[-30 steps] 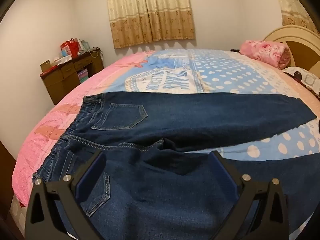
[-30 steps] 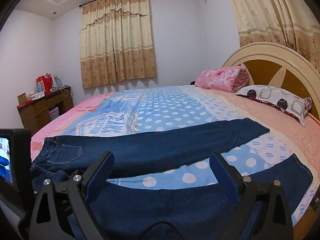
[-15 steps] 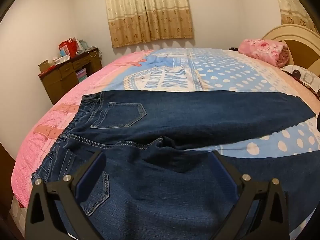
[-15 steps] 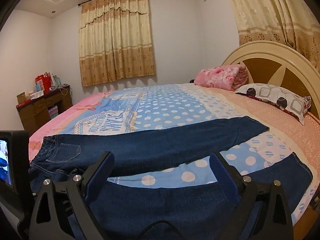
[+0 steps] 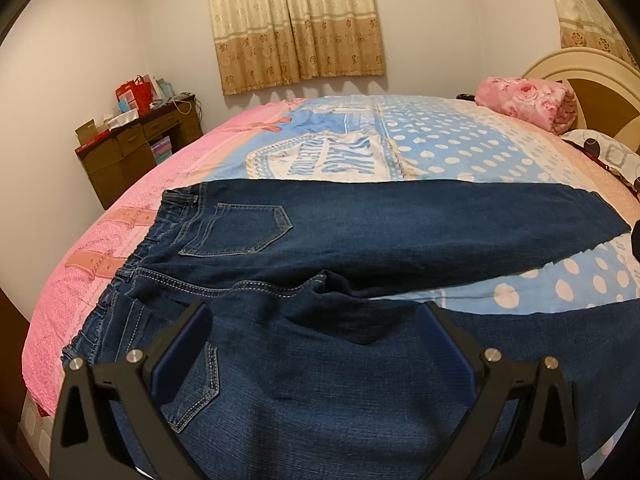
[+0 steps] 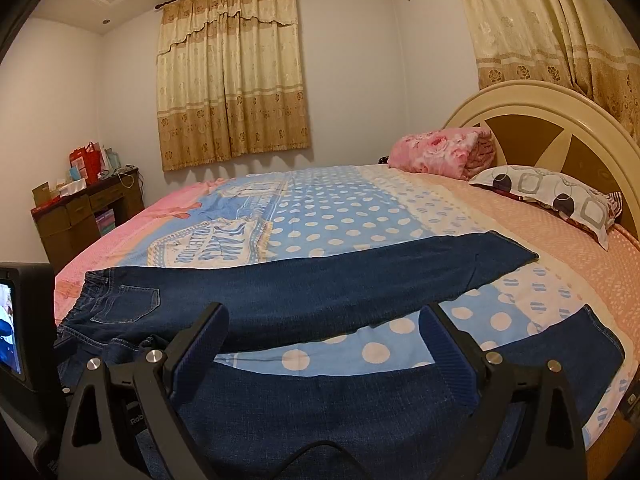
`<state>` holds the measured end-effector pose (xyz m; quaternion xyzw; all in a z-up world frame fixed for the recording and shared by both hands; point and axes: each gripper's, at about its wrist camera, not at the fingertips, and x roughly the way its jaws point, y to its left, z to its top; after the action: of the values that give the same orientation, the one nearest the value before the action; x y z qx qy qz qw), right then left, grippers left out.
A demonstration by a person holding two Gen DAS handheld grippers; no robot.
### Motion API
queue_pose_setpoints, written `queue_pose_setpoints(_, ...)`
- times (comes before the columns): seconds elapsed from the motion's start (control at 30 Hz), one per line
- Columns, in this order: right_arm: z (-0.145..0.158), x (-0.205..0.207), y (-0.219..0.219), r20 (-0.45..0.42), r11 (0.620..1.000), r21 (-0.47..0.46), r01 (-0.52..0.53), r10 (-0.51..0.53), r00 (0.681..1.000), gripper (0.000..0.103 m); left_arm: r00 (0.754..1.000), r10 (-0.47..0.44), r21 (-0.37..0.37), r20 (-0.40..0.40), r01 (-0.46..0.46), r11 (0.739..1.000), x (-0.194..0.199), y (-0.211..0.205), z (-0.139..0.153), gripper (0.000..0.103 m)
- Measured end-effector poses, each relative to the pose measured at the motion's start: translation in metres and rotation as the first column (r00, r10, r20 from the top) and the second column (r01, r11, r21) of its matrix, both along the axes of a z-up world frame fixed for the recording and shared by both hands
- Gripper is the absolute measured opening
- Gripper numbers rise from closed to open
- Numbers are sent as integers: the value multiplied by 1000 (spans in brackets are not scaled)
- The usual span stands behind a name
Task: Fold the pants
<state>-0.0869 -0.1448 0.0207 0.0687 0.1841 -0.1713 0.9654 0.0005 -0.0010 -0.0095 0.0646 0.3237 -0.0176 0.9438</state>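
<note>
Dark blue jeans (image 5: 360,236) lie flat on the bed, back pockets up, waistband at the left, legs spread apart in a V to the right. My left gripper (image 5: 316,320) is open and empty, held above the near leg close to the crotch seam. My right gripper (image 6: 324,324) is open and empty, above the near leg (image 6: 320,408) farther toward the hem. The far leg (image 6: 340,288) runs across the bed to its hem at the right. The near hem (image 6: 576,344) lies at the bed's right front.
The bed (image 5: 460,148) has a blue polka-dot and pink cover. A folded pink floral blanket (image 6: 440,152) and a patterned pillow (image 6: 556,196) lie by the headboard (image 6: 552,120). A wooden desk (image 5: 132,148) with clutter stands at the left wall. The left gripper's screen (image 6: 12,328) shows at the left.
Both grippers have drifted slightly; the views shift a little. The jeans lie as before and both grippers stay open.
</note>
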Motion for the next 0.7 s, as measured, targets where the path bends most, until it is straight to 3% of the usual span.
queue_pose_setpoints(0.7,-2,6,-2,-50,1000,-1,13,-13,999,97,1000,-2,-1,-4,2,1000,0,0,-1,103)
